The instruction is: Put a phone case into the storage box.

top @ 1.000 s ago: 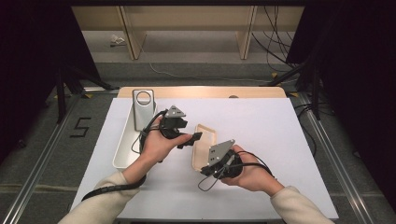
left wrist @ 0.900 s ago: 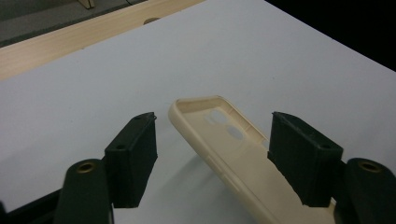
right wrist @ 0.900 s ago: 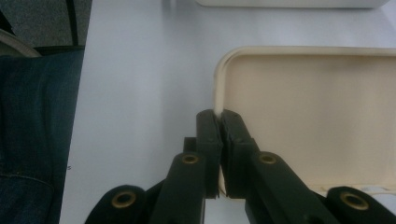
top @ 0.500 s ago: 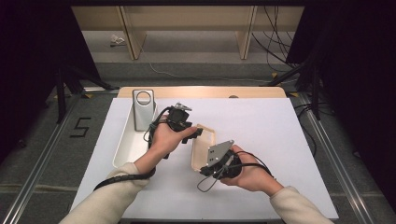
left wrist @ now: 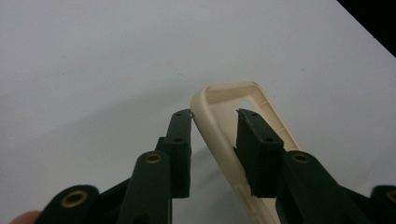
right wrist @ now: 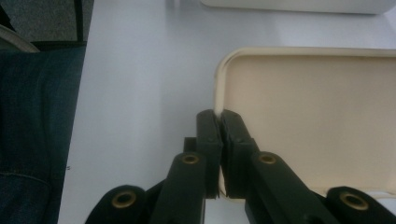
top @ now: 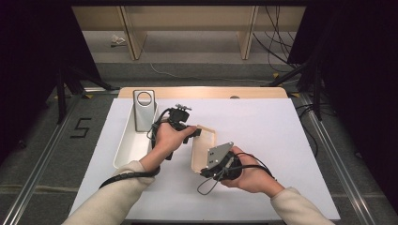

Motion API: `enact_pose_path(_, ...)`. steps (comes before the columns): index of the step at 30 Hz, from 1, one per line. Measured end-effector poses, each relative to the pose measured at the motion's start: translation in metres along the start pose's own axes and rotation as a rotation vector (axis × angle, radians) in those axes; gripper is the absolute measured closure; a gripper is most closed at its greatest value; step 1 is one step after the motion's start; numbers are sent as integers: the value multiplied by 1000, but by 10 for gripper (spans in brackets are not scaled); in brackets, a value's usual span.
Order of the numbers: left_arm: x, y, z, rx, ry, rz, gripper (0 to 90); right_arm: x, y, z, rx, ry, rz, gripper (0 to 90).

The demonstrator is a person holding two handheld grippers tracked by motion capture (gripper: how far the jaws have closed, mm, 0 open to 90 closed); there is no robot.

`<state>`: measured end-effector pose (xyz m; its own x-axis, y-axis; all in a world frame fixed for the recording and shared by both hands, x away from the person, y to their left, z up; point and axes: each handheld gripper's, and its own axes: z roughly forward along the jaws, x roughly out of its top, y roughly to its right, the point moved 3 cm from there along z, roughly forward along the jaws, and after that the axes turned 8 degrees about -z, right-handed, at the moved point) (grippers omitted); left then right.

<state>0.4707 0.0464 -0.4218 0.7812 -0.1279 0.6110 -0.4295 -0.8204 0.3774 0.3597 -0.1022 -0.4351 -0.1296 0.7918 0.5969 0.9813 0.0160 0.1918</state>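
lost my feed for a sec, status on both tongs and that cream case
Right tongs shut on the cream case rim. Left tongs just been closing, rim between them, not yet pinched. White tray off to the side, nothing blocking.

High view looks forward and down on the worktop (top: 281,140); both gripper views sit close, sharing the cream case (top: 206,140) with it.

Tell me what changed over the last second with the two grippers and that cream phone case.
The left gripper swung from near the white tray to the phone case's far edge, jaws closing around its rim, not yet pinching. The right gripper stayed clamped on the near rim; the silver phone stayed put.
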Motion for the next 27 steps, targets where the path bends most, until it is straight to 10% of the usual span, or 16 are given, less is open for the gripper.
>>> enact_pose_path(15, 8, 29, -19, -120, 137, -25, 830, -4, 1, 12, -9, -45, 11, 869)
enact_pose_path(27, 10, 18, -35, -80, 265, 101, 832, -11, 13, 1, -184, 43, 107, 432)
